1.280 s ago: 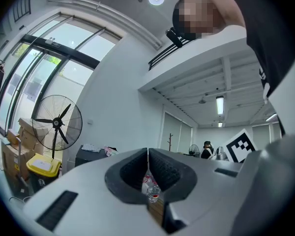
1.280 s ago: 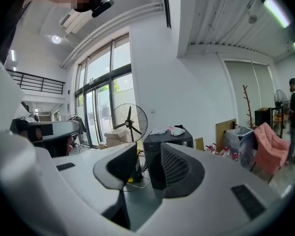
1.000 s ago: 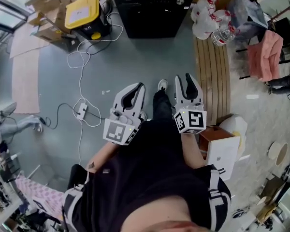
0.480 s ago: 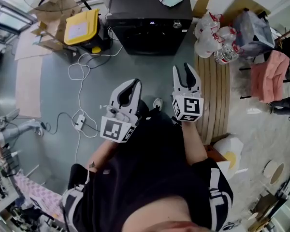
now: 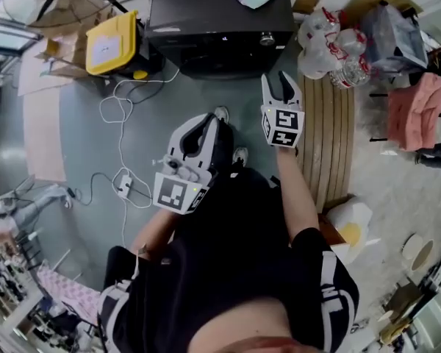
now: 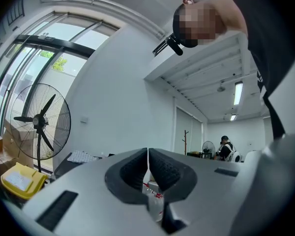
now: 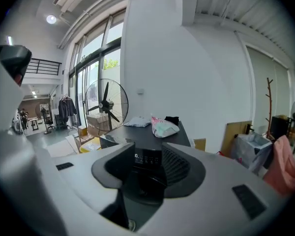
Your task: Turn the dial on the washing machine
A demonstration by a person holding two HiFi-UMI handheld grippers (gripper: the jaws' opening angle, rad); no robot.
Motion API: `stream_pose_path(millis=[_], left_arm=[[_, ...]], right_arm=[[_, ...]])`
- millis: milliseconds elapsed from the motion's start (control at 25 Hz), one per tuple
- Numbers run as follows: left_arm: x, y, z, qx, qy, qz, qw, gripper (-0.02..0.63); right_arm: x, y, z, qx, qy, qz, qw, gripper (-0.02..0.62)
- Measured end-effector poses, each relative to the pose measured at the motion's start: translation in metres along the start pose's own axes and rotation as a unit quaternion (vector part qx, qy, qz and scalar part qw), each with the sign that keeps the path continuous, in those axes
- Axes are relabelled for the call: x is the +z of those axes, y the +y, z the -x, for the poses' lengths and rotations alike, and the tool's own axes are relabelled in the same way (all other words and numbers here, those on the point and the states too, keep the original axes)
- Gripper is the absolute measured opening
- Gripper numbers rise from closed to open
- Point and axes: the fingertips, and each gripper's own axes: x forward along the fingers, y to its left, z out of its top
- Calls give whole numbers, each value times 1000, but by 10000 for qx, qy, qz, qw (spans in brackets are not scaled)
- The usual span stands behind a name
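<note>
The black washing machine point(image 5: 220, 17) stands at the top of the head view, with its round dial point(image 5: 267, 40) on the right of the front panel. My right gripper point(image 5: 280, 84) reaches toward it, a short way below the dial and not touching. Its jaws are opening with nothing between them. In the right gripper view, the washing machine point(image 7: 142, 134) and its lit panel show through the gap of the right gripper point(image 7: 146, 156). My left gripper point(image 5: 208, 123) hangs lower and further left. In its own view the left gripper point(image 6: 147, 154) has its pads closed together on nothing.
A yellow-lidded box point(image 5: 114, 31) and looping cables point(image 5: 121, 120) lie left of the machine. A power strip point(image 5: 123, 184) is on the floor. A slatted wooden board point(image 5: 325, 138), bags of bottles point(image 5: 331, 39) and a pink cloth point(image 5: 415, 98) are at the right. A standing fan point(image 7: 105, 104) is beside the machine.
The person has stepped toward the washing machine. The right gripper has moved forward and up toward the front panel, its jaws slightly wider. The left gripper has followed a little.
</note>
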Motion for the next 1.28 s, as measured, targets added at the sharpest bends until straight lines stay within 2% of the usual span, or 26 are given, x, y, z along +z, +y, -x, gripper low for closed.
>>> stream_pose_path(millis=[120,280,440,560,760,1000,1080,1160,1280], left_arm=[[-16,31,-44,-7,115,31,9999,28],[-43,70,-98,-25,303,286,9991,28],[-70,106,-130,-14,396,352,9986,28],[-94,124,-147,-21,383,369,9986,28],[-120,134,-165,6,556,388,9977,28],[-139,137,-167,2,689,536,9962,28],[-141,138,-168,14,708,569,9959,28],[-142,139,-168,17,715,601,9956,28],[-143,139,-167,-26,698,654,9954,28]], right_arm=[[-24,-17,-62,10,373,32,9993,209],[-62,-46,-146,-39,768,10,9970,249],[-105,-64,-216,-191,1081,-35,9939,292],[-137,-76,-259,-253,1310,126,9910,305],[-164,-103,-301,-491,1495,326,9870,324],[-168,-111,-325,-657,1544,622,9839,325],[-168,-112,-326,-760,1549,662,9828,307],[-168,-113,-325,-728,1465,273,9862,288],[-169,-118,-326,-443,1278,-1022,9855,287]])
